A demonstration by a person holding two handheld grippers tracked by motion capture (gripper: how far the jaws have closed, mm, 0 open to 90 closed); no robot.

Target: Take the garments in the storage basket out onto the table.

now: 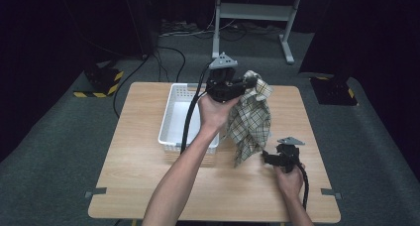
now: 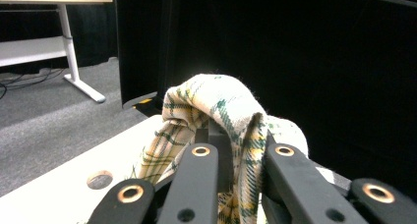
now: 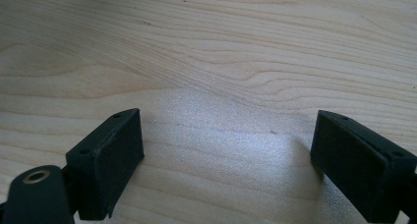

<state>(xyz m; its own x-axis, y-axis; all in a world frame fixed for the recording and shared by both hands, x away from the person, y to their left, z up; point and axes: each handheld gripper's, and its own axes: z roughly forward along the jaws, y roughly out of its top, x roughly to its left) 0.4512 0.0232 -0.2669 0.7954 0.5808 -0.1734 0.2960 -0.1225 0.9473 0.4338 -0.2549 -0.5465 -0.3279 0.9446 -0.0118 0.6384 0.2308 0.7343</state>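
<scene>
High view: left tongs point(image 1: 246, 81), frame centre, hold 1 plaid cloth point(image 1: 251, 122) clamped at its top, hanging to the desk point(image 1: 138, 186) right of 1 white basket point(image 1: 173, 119). Left gripper view: cloth point(image 2: 216, 111) bunched between shut jaws. Right gripper view: right tongs point(image 3: 226, 160) wide, nothing between them. Best to pinch the lower corner cleanly.

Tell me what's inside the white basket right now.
The white basket shows bare white floor in its left part. The forearm and the left gripper cover the right part, so that stays unknown.
</scene>
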